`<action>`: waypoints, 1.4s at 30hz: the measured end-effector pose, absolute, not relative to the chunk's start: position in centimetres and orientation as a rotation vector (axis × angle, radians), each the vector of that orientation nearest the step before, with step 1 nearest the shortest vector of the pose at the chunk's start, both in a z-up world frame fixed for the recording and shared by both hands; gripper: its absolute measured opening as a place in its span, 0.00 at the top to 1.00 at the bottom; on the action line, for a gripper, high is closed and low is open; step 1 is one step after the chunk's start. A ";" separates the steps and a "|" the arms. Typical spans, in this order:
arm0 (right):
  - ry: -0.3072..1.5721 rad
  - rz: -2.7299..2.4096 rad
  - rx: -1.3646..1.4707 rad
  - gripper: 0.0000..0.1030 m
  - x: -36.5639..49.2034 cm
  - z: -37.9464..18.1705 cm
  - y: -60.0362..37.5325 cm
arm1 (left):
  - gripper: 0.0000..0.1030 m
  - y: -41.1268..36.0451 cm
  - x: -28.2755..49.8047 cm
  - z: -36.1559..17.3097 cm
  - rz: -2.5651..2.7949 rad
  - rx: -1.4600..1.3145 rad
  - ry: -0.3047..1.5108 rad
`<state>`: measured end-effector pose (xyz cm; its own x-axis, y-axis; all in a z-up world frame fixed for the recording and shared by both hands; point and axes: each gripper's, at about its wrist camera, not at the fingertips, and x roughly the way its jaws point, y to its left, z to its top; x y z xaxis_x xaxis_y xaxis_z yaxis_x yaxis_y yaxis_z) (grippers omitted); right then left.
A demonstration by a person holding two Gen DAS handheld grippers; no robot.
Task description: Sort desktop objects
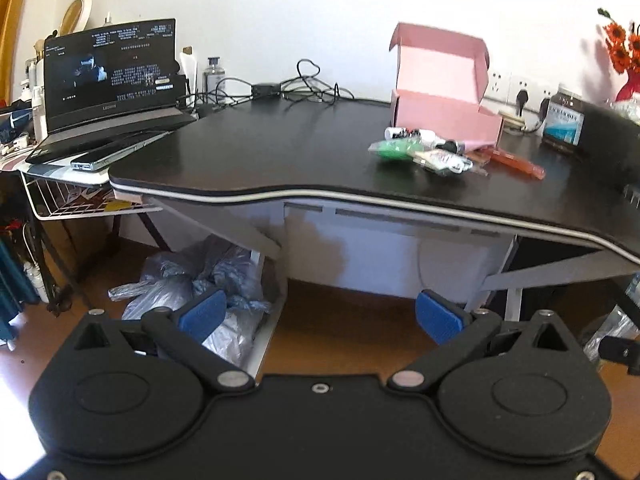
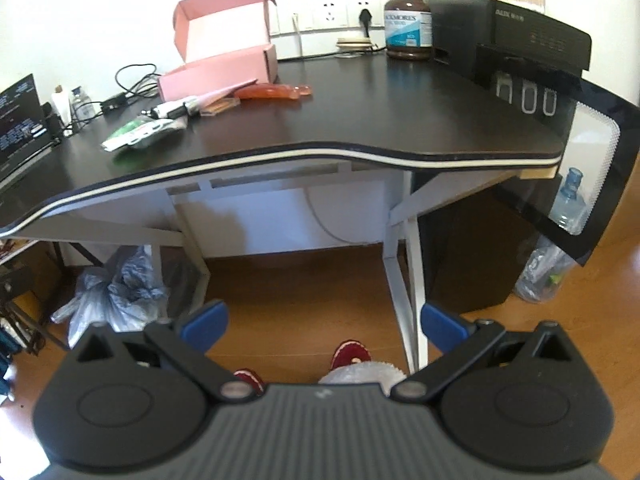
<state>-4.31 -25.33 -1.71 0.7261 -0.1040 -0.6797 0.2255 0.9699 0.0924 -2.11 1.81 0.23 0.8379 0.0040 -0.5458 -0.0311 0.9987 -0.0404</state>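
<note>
Nothing was picked yet: both the left claw [image 1: 320, 316] and right claw [image 2: 324, 326] hung spread and empty below the counter [image 1: 260, 160] edge, so next came a reach up to the small clutter [image 1: 424, 152] beside the open pink box [image 1: 440, 96].

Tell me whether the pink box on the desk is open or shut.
Open. The pink box has its lid flipped up and back, showing the pale inside; what it holds cannot be seen.
</note>
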 end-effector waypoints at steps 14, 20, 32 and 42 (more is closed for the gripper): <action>0.646 -0.112 0.218 0.01 -5.2 -1.3 -25.6 | 0.00 2.1 -2.8 -0.9 -0.047 -0.060 0.603; 0.668 -0.123 0.199 0.01 -5.2 -1.5 -25.5 | 0.00 2.0 -2.8 -1.2 -0.064 -0.066 0.616; 0.690 -0.130 0.200 0.01 -4.8 -1.6 -25.5 | 0.00 2.3 -0.8 -0.9 0.041 -0.032 0.641; 0.706 -0.138 0.128 0.01 -4.3 -1.0 -24.6 | 0.00 2.3 0.2 -1.3 0.094 0.003 0.695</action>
